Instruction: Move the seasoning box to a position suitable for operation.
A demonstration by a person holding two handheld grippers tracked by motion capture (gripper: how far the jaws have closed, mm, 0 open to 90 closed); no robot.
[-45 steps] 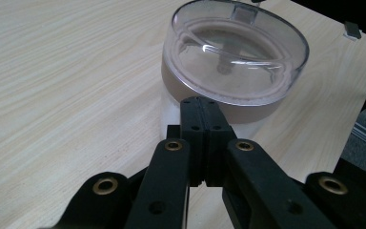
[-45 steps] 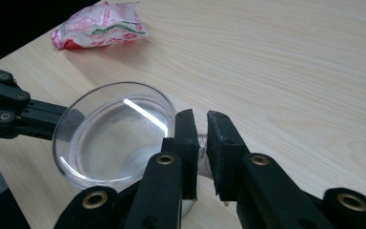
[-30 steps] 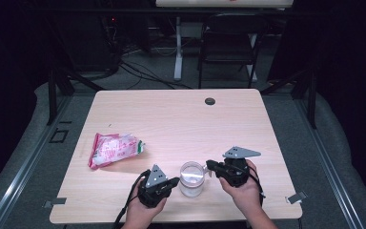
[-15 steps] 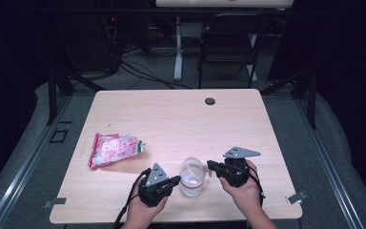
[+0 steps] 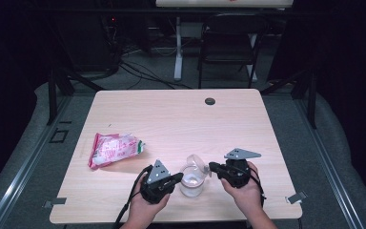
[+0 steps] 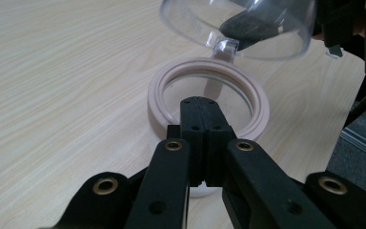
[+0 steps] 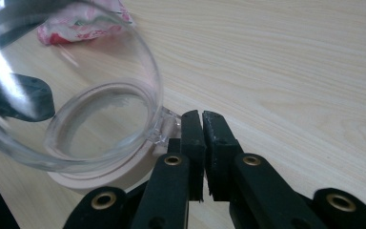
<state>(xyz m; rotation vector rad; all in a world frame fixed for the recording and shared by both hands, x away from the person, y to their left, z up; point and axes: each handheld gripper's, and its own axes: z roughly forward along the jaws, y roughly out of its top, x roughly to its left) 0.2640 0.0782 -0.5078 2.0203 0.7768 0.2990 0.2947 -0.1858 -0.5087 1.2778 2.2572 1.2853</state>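
Lit tabletop; dark, dim surroundings

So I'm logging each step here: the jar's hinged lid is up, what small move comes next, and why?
Probably the left tool draws back from the jar and opens. Its jaws are shut at the pink rim, the clear lid is tipped open, and the pink packet lies untouched on the table.
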